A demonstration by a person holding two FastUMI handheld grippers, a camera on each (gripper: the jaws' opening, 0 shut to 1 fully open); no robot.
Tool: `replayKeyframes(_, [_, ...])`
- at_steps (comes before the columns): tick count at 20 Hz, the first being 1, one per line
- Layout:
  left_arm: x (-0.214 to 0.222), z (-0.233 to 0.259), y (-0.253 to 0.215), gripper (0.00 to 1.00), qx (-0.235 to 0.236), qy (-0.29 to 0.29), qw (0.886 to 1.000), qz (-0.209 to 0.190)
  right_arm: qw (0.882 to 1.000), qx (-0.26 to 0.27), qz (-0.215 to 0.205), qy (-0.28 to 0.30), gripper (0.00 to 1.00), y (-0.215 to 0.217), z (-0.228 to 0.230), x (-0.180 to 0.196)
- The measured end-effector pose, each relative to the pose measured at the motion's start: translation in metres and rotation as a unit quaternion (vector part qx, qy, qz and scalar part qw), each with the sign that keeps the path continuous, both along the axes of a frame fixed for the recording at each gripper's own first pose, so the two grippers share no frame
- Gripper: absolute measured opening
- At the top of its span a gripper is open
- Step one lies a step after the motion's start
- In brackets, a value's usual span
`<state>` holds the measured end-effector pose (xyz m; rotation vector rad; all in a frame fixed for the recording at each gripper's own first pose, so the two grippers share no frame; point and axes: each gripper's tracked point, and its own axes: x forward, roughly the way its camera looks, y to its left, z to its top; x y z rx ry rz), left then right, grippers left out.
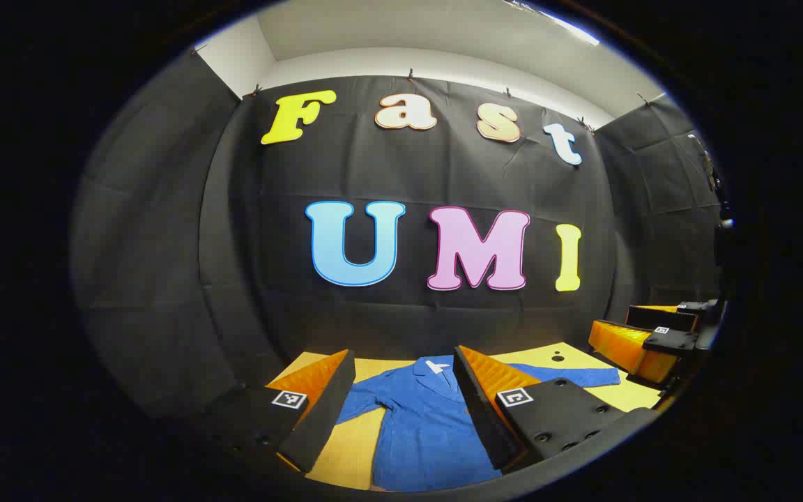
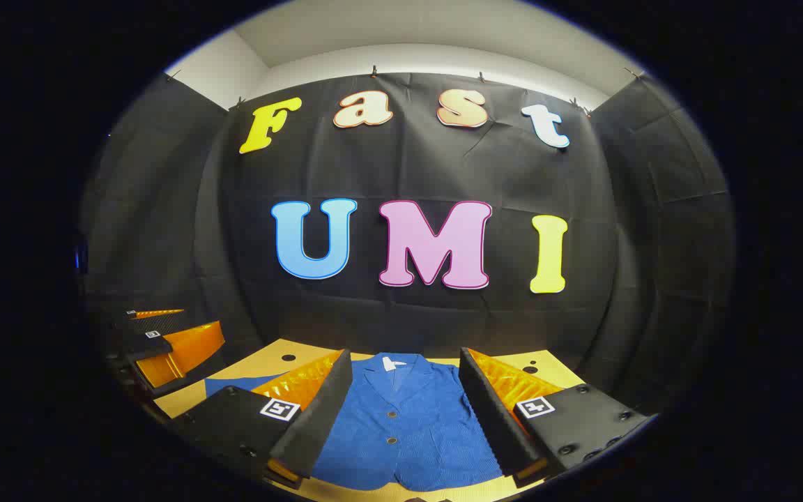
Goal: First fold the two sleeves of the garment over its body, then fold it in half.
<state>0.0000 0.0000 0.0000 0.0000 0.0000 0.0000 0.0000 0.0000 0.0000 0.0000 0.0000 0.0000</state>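
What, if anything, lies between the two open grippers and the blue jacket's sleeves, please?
Nothing visible. The blue jacket lies flat on the yellow table, its sleeves spread out. The left gripper and right gripper hang open above it, with only air between.

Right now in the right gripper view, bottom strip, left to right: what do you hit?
Other gripper → own left finger → blue jacket → own right finger, all above the yellow table.
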Motion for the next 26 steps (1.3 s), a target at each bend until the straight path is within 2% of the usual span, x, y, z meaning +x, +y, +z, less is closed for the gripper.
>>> replayKeyframes(1, [0.001,0.0,-0.002,0.81,-0.001,0.001,1.0,-0.003,1.0,0.002,-0.002,0.002,0.91,-0.001,-0.001,0.002])
replayKeyframes(10, [0.018,-0.004,-0.01,0.82,0.007,0.007,1.0,-0.016,1.0,0.002,-0.02,0.014,0.91,-0.015,-0.01,0.008])
replayKeyframes(19, [0.03,-0.005,-0.033,0.81,0.013,0.007,0.999,-0.048,0.999,-0.004,-0.029,0.019,0.91,-0.024,-0.013,0.009])
replayKeyframes(22, [0.035,-0.007,-0.03,0.81,0.02,0.008,0.999,-0.043,0.999,-0.005,-0.03,0.02,0.91,-0.026,-0.014,0.012])
replayKeyframes(23, [0.036,-0.007,-0.028,0.81,0.021,0.009,0.999,-0.04,0.999,-0.005,-0.031,0.019,0.96,-0.027,-0.014,0.013])
replayKeyframes(24, [0.037,-0.007,-0.027,0.81,0.021,0.008,0.999,-0.037,0.999,-0.007,-0.033,0.018,0.91,-0.028,-0.014,0.015])
replayKeyframes(26, [0.039,-0.005,-0.022,0.81,0.02,0.007,0.999,-0.031,0.999,-0.007,-0.035,0.018,0.91,-0.032,-0.015,0.019])
